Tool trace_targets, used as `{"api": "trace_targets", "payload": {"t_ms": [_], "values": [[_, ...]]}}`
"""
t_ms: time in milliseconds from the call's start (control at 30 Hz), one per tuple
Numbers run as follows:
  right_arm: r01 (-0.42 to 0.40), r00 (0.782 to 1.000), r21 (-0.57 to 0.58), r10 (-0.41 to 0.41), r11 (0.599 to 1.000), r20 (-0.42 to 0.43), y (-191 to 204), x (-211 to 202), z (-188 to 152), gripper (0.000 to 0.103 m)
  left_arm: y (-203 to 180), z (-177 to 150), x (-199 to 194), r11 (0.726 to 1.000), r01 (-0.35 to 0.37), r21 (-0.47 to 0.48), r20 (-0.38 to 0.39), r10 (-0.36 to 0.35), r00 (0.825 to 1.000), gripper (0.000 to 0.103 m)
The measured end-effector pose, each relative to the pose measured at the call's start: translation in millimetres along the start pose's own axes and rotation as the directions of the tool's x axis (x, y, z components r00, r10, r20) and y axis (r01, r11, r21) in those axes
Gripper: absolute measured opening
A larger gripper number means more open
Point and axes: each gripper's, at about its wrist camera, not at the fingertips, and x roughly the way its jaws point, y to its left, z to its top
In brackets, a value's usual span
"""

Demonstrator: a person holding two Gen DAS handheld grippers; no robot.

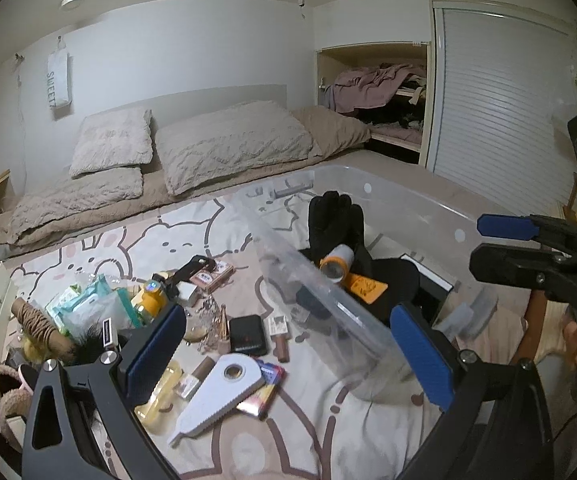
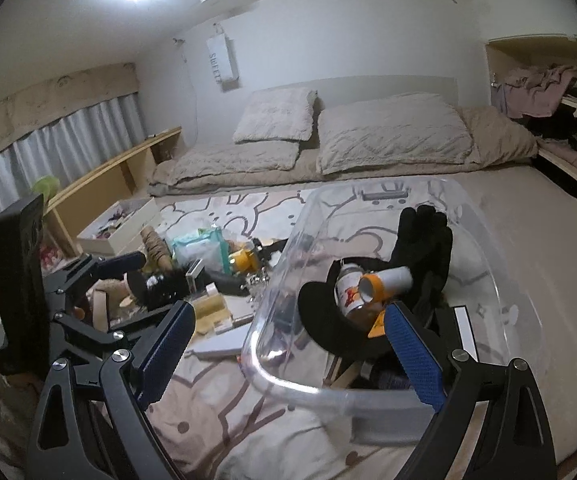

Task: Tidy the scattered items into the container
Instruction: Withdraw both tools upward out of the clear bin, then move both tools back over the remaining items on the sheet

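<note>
One clear plastic storage container [image 2: 368, 392] is seen on a cartoon-print bedspread [image 1: 320, 420]; inside, one black glove [image 2: 424, 240]. L gripper [image 1: 288, 352] and R gripper [image 2: 292, 344] are held wide, empty. Scattered items incl. one white serrated tool [image 1: 216, 396] left of container.

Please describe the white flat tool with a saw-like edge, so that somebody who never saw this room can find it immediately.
Start at the clear plastic container on the bed's cartoon-print blanket; the loose clutter lies on the blanket beside it. At the near edge of that clutter, between the left gripper's open fingers, lies the white flat tool. Only it has a round hole and a toothed edge.
</note>
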Motion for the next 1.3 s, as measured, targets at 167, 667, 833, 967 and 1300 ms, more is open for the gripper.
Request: {"api": "trace_targets", "payload": {"t_ms": [167,667,833,967,1300], "values": [[0.001,1.000,-0.005,-0.001,1.000,-0.024,9,1,-11,0.095,11,-16,-11,1.000,-0.016,-0.016,-0.006,0.016,1.000,0.103],[0.016,0.995,-0.041,-0.020,0.999,-0.095,35,14,-43,0.095,67,-59,-43,0.991,-0.093,-0.096,-0.023,0.091,0.996,0.103],[0.014,0.993,-0.038,-0.018,0.999,-0.120,44,27,-58,0.095,87,-76,-52,0.986,-0.118,-0.119,-0.028,0.115,0.993,0.103],[0.006,0.991,-0.033,-0.010,0.999,-0.137,51,39,-71,0.095,100,-92,-57,0.983,-0.130,-0.129,-0.037,0.126,0.991,0.103],[-0.015,0.979,-0.051,0.004,0.999,-0.203,72,68,-108,0.095,129,-141,-53,0.973,-0.145,-0.182,-0.094,0.130,0.987,0.103]]}}
